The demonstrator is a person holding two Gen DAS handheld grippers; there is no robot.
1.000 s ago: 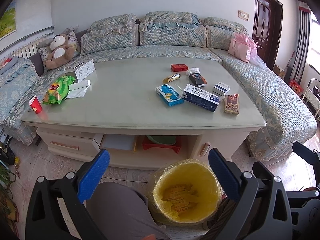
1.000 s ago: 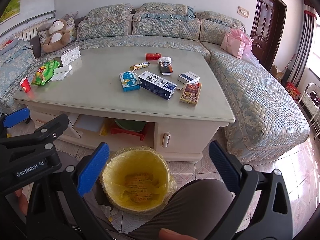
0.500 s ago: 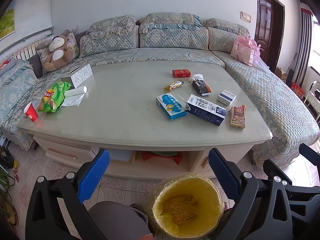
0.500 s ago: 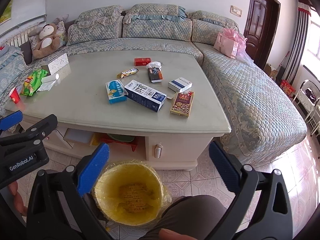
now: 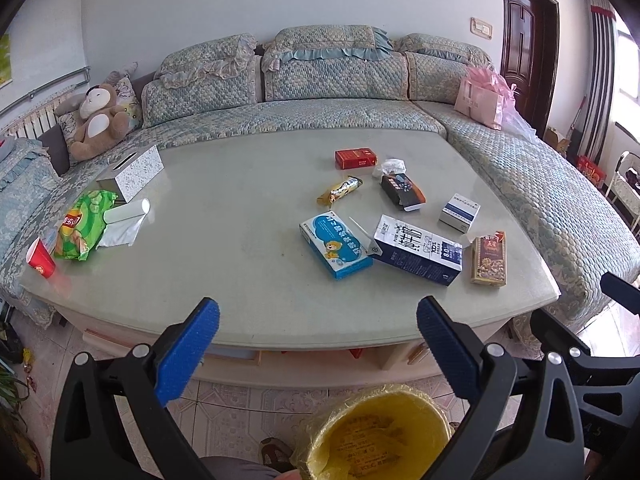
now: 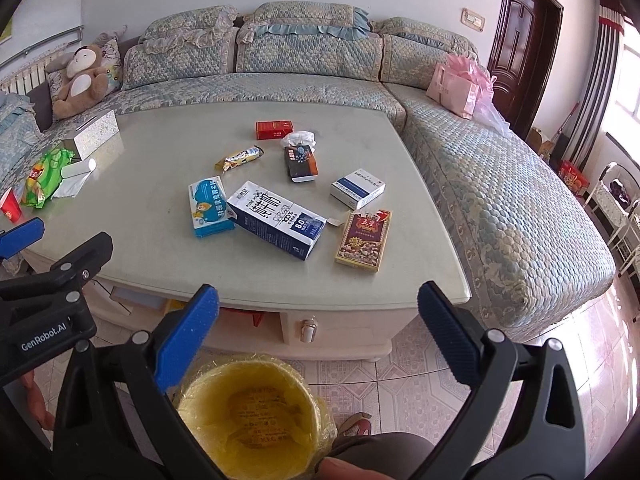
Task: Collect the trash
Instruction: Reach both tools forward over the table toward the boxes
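Both grippers hang wide open and empty over the near edge of the bench: the left gripper (image 5: 318, 344) and the right gripper (image 6: 318, 332), each with blue pads spread apart and nothing between them. Beyond them, a quilted sofa (image 5: 332, 80) wraps the bench (image 5: 240, 208) from 9 o'clock round to 3 o'clock. At 6 o'clock on the tiled floor, below the grippers, stands the yellow-lined bin (image 6: 248, 416). Trash lies clustered right of centre on the bench, at about 1 o'clock from the left gripper: a dark blue milk carton (image 6: 276, 220) on its side, touching a light blue box (image 6: 210, 206); a brown snack box (image 6: 364, 238) just beside the carton; a small white box (image 6: 358, 188); a black packet (image 6: 301, 162); a red pack (image 6: 274, 129); a gold wrapper (image 6: 240, 157). At 10 o'clock sit a green chip bag (image 5: 82, 226) and a red cup (image 5: 40, 258). Collection appears to be at its opening reach; the next move likely calls for a gripper to advance toward the nearest box and close across its narrow sides.
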